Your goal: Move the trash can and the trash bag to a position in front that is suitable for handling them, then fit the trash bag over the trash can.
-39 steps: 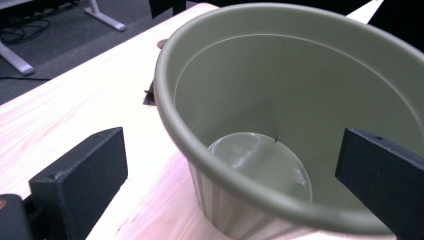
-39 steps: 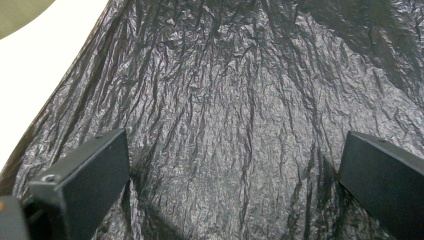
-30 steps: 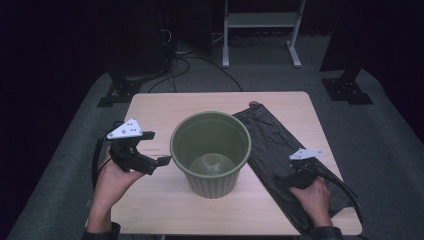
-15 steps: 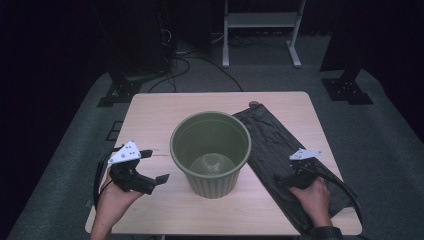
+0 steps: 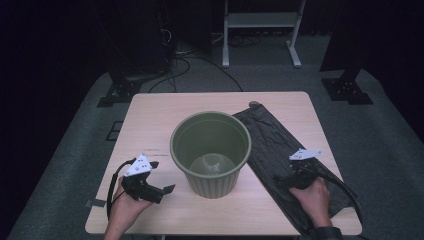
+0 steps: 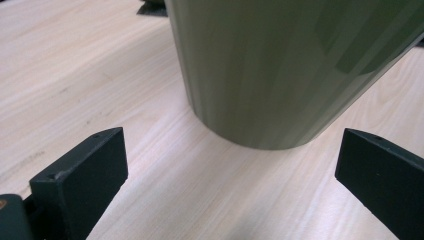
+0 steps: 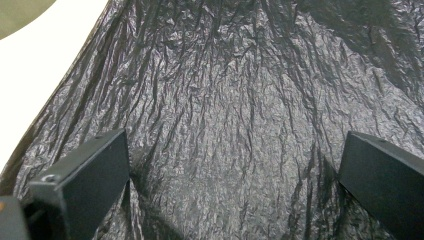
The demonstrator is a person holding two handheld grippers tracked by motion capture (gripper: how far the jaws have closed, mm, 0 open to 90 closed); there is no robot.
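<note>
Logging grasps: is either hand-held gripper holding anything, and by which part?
Nothing is held: both hand-held grippers are open, left facing the bin, right over the black bag.

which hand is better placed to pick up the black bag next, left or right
Right. The right tool sits open directly over the black bag, jaws straddling its crinkled plastic. The left tool is open too, but on the far side of the green bin, pointing at the bin's base.

Black bag [image 5: 280, 150] left edge hidden behind green bin [image 5: 210, 150]; bin rim cut off in left gripper view.
</note>
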